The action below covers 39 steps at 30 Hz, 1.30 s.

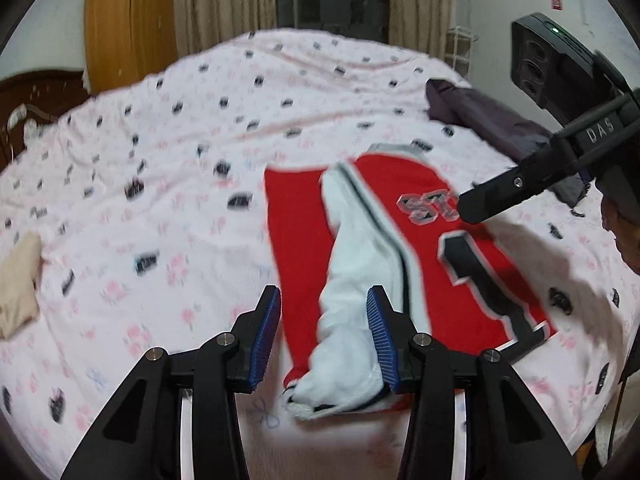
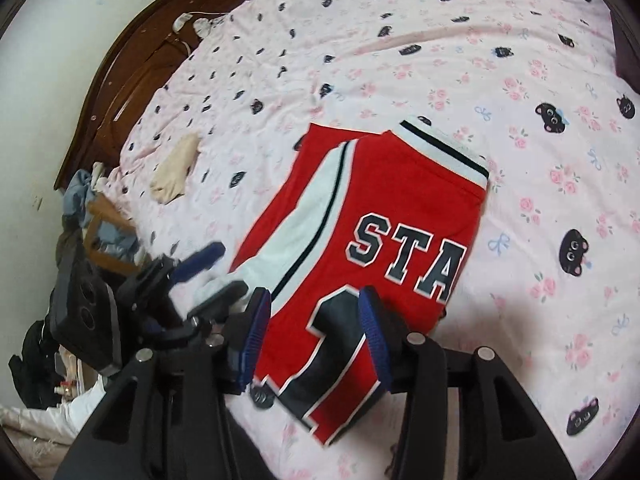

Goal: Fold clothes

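A red garment (image 1: 432,216) with white side stripes, black lettering and a big number lies partly folded on the pink bed. It also shows in the right wrist view (image 2: 392,208). My left gripper (image 1: 324,312) is open, its blue pads either side of a white folded strip (image 1: 356,280) at the garment's near end. My right gripper (image 2: 314,316) is open above the number end of the garment. It also shows in the left wrist view (image 1: 472,208), hovering over the lettering. The left gripper (image 2: 208,276) shows blurred at the garment's left edge.
A pink bedspread (image 1: 200,140) printed with black cat faces and flowers covers the bed. A beige cloth (image 1: 18,280) lies at its left. A dark purple garment (image 1: 488,116) lies at the far right. A wooden headboard (image 2: 120,80) and a clutter pile (image 2: 92,216) stand beside the bed.
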Each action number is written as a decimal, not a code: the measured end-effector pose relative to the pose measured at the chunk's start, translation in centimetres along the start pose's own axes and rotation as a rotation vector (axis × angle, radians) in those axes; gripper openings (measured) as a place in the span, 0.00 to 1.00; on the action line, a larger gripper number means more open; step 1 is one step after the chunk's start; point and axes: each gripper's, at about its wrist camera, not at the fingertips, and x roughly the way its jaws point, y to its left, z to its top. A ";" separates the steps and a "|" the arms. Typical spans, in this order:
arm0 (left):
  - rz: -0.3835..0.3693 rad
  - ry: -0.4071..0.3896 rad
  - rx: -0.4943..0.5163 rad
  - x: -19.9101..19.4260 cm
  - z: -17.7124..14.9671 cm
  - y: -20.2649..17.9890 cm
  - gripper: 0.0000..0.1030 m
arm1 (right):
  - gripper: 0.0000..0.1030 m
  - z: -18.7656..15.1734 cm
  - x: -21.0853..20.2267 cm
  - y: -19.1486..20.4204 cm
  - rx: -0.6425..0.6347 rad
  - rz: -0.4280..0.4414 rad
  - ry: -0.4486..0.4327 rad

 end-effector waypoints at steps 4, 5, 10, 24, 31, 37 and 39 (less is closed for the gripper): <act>-0.021 0.017 -0.049 0.6 -0.3 0.8 0.43 | 0.46 -0.1 2.8 -0.8 0.020 -0.037 0.040; -0.024 0.017 -0.054 0.6 -0.3 0.9 0.43 | 0.45 -0.3 3.3 -1.0 0.023 -0.043 0.049; -0.187 0.018 -0.147 -0.2 0.3 3.2 0.43 | 0.47 -0.8 1.8 -1.3 0.059 0.023 -0.012; -0.607 0.243 -0.413 3.9 1.2 9.3 0.44 | 0.54 -5.1 -1.3 -8.2 0.365 0.212 -0.180; -0.713 0.279 -0.494 5.1 0.6 9.2 0.50 | 0.54 -5.9 -0.2 -9.1 0.396 0.243 -0.166; -0.763 0.316 -0.483 6.1 1.3 8.0 0.57 | 0.54 -5.9 0.0 -9.2 0.397 0.256 -0.164; -0.768 0.333 -0.474 6.6 1.6 7.6 0.57 | 0.54 -5.9 0.1 -9.2 0.397 0.262 -0.163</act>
